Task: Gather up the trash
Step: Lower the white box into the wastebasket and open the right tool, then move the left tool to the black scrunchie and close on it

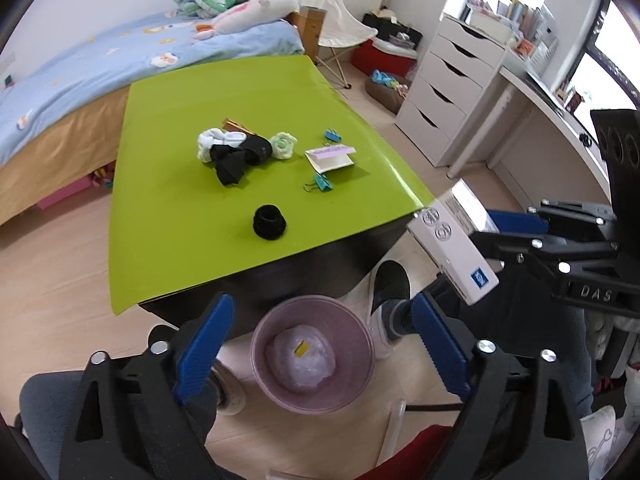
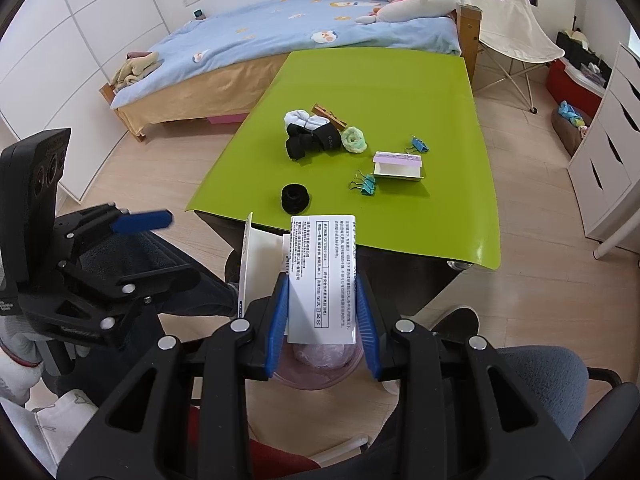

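My left gripper [image 1: 320,348] stands open over a pink waste bin [image 1: 352,392] on the floor, with nothing between its blue pads. A wad of clear plastic [image 1: 300,360] with a yellow scrap lies in the bin. In the right wrist view my right gripper [image 2: 323,316] is shut on a white printed carton [image 2: 322,272], held upright above the same bin [image 2: 320,374]. The left wrist view shows that carton [image 1: 452,248] at the right, just off the table's front corner. A flattened white carton flap [image 2: 256,264] sticks up to its left.
The green table [image 1: 180,240] carries a pile of black and white socks [image 1: 232,152], a black ring-shaped roll [image 1: 269,222], blue binder clips [image 1: 320,184] and a small open lilac box [image 1: 330,156]. A bed, white drawers [image 1: 448,92] and a person's shoe [image 1: 390,280] surround it.
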### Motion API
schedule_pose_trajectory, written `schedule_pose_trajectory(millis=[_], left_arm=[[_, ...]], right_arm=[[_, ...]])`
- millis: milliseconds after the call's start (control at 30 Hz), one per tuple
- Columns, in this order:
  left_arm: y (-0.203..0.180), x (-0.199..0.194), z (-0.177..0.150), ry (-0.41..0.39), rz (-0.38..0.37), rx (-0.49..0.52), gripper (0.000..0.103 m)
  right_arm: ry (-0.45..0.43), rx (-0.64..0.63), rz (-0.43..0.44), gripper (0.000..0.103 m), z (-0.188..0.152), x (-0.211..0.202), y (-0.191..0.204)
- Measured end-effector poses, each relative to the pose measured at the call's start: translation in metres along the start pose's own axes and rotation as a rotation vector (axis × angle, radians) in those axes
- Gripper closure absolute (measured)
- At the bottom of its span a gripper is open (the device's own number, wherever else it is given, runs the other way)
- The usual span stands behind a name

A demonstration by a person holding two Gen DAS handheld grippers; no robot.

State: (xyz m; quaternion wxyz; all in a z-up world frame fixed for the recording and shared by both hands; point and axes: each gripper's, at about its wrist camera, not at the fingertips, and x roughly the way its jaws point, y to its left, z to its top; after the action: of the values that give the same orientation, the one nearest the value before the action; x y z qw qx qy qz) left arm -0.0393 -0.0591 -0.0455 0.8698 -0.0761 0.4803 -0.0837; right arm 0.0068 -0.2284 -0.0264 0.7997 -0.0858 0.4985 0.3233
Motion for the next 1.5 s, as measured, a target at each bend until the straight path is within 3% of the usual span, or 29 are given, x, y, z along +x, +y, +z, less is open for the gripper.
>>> schedule_pose_trajectory(millis=[133, 733, 767, 867, 967, 1100, 1500], left_arm=[[0.008, -0.005, 0.000, -0.015, 0.026, -0.021, 0.008], [0.046, -0.044, 0.000, -0.086, 0.085, -0.116, 0.008], [0.046, -0.045, -0.001, -0.089, 0.086, -0.117, 0.008], [0.047, -0.045, 0.000, -0.091, 0.088, -0.117, 0.008], [0.048, -0.044, 0.000, -0.089, 0.086, -0.116, 0.008], [0.047, -0.041, -0.001, -0.080, 0.082, -0.111, 0.008], [0.042, -0.033, -0.001, -0.060, 0.078, -0.099, 0.008]], right_arm=[[0.008, -0.006, 0.008, 0.070, 0.000, 0.004, 0.002], [0.057, -0.083, 0.099, 0.067, -0.001, 0.018, 0.032], [0.061, -0.086, 0.104, 0.065, 0.000, 0.020, 0.033], [0.057, -0.076, 0.085, 0.029, 0.000, 0.023, 0.031], [0.052, -0.058, 0.062, 0.012, 0.000, 0.022, 0.027], [0.040, -0.035, 0.041, 0.006, 0.001, 0.019, 0.020], [0.020, 0.021, 0.010, 0.004, 0.004, 0.014, 0.002]])
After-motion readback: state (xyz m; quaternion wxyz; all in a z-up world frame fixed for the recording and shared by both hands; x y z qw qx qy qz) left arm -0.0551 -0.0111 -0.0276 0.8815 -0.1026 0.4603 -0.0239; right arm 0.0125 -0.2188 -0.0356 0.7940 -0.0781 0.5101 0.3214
